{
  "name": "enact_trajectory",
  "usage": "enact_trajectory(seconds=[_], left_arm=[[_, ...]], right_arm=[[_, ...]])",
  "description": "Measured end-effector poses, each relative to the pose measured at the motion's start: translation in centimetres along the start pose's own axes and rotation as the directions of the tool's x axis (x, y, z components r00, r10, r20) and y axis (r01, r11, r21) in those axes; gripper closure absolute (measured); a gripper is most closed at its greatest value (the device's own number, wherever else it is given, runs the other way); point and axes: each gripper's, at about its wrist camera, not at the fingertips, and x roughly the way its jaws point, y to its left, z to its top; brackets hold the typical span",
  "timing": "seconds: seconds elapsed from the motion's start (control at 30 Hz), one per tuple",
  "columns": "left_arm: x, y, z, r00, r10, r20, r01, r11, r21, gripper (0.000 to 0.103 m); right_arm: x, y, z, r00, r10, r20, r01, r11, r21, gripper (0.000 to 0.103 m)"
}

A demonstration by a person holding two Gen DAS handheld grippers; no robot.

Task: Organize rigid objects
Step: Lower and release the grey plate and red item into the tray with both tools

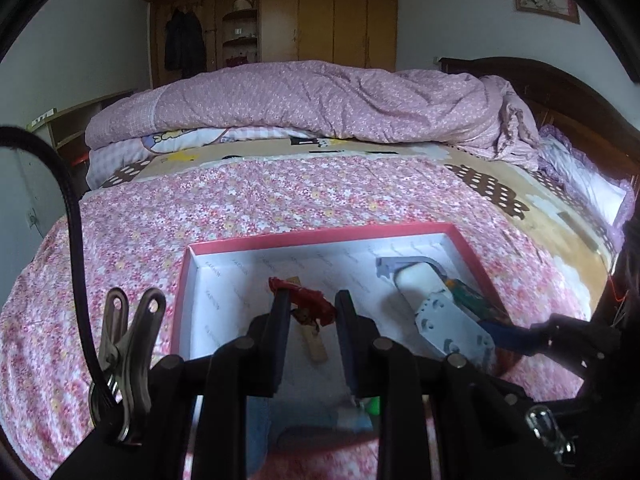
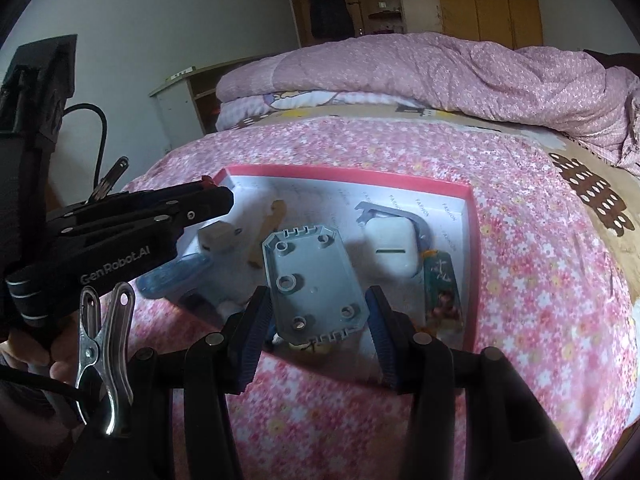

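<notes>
Biggest worry from here: the grey plate in my right gripper is wide and flat, and only its side edges seem to sit against the blue pads. If it pivots on that edge hold, I reckon it drops onto the white case just beyond the right fingertip, or knocks the green tag lying off to the right of that finger. The pink-rimmed box sits on soft bedding, so pressing down on it could tip it too.

On the other side, the red tassel piece between my left gripper's fingers looks floppy. It's draped near the left finger, and I honestly can't tell whether it's pinched or just passing between them, so it could snag or slip out unnoticed. The wooden stick under it lies in the box straight ahead of the gap.

Fingers: right ones are spread about halfway and clamped on the plate, which hangs over the near edge of the box. Left ones are narrow, only a small gap. Both grippers sit close together, so a bump between them is possible.
</notes>
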Motion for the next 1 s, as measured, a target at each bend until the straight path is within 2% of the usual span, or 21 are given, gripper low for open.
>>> enact_trajectory(seconds=[0.23, 0.5, 0.6, 0.67, 1.0], left_arm=[[3.9, 1.1, 0.9, 0.999, 0.039, -0.038, -0.040, 0.999, -0.032, 0.079], [6.0, 1.8, 1.0, 0.996, 0.068, -0.064, -0.070, 0.997, -0.029, 0.079], [6.4, 1.8, 0.9, 0.994, 0.077, -0.076, -0.079, 0.996, -0.028, 0.073], [6.6, 1.8, 0.9, 0.993, 0.080, -0.083, -0.083, 0.996, -0.036, 0.064], [5.2, 1.5, 0.9, 0.995, 0.076, -0.065, -0.079, 0.996, -0.039, 0.061]], right_arm=[[1.4, -0.5, 0.6, 1.000, -0.023, -0.005, 0.023, 1.000, -0.013, 0.054], [2.4, -1.3, 0.7, 0.999, -0.030, -0.020, 0.030, 1.000, -0.001, 0.054], [2.6, -1.6, 0.6, 0.999, -0.042, -0.022, 0.042, 0.999, 0.005, 0.054], [2.7, -1.6, 0.7, 0.999, -0.049, -0.021, 0.049, 0.999, 0.006, 0.054], [2.7, -2.0, 0.9, 0.996, -0.091, -0.002, 0.091, 0.996, 0.020, 0.054]])
